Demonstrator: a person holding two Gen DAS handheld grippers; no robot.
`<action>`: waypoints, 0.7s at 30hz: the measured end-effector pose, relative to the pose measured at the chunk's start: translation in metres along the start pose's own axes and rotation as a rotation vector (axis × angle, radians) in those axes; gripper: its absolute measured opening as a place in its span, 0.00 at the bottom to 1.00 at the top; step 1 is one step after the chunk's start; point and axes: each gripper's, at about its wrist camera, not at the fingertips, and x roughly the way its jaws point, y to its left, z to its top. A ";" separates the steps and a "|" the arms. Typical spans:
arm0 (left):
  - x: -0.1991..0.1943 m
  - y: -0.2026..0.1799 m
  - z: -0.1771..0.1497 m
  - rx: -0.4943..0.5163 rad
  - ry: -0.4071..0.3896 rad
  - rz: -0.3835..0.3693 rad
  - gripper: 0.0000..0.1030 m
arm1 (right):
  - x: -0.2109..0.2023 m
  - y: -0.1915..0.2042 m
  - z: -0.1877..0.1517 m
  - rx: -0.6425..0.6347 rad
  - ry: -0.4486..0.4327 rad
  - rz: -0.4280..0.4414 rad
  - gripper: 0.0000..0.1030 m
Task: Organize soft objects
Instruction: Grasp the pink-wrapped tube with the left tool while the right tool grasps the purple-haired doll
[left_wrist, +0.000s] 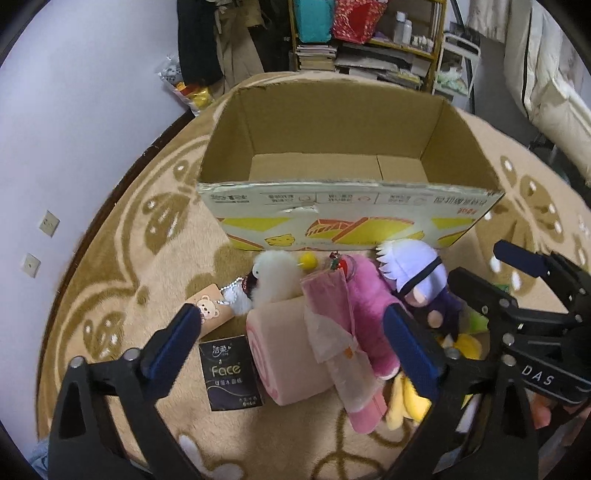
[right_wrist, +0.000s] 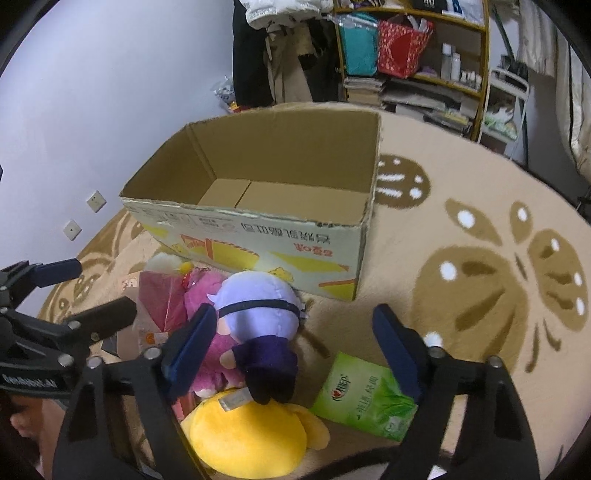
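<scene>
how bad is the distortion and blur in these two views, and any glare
Left wrist view: strong fisheye bend, the box rim bows, black corners; centre sharp, rug edges smear. Right wrist view: same bend, the wall and rug curve; the doll is slightly soft. Dim, even light in both, no harsh glare.

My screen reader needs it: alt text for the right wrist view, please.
The open right gripper hovers over a lilac-haired plush doll in dark purple, lying on a yellow plush toy beside a green tissue pack. An empty cardboard box stands behind on the beige rug.
</scene>
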 end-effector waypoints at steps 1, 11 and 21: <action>0.004 -0.002 0.000 0.005 0.007 0.002 0.92 | 0.002 0.000 0.000 0.002 0.009 0.008 0.78; 0.024 -0.004 -0.005 -0.026 0.076 -0.064 0.67 | 0.023 -0.013 0.004 0.079 0.043 0.123 0.75; 0.020 0.009 -0.005 -0.090 0.042 -0.098 0.45 | 0.030 -0.017 0.002 0.116 0.070 0.146 0.75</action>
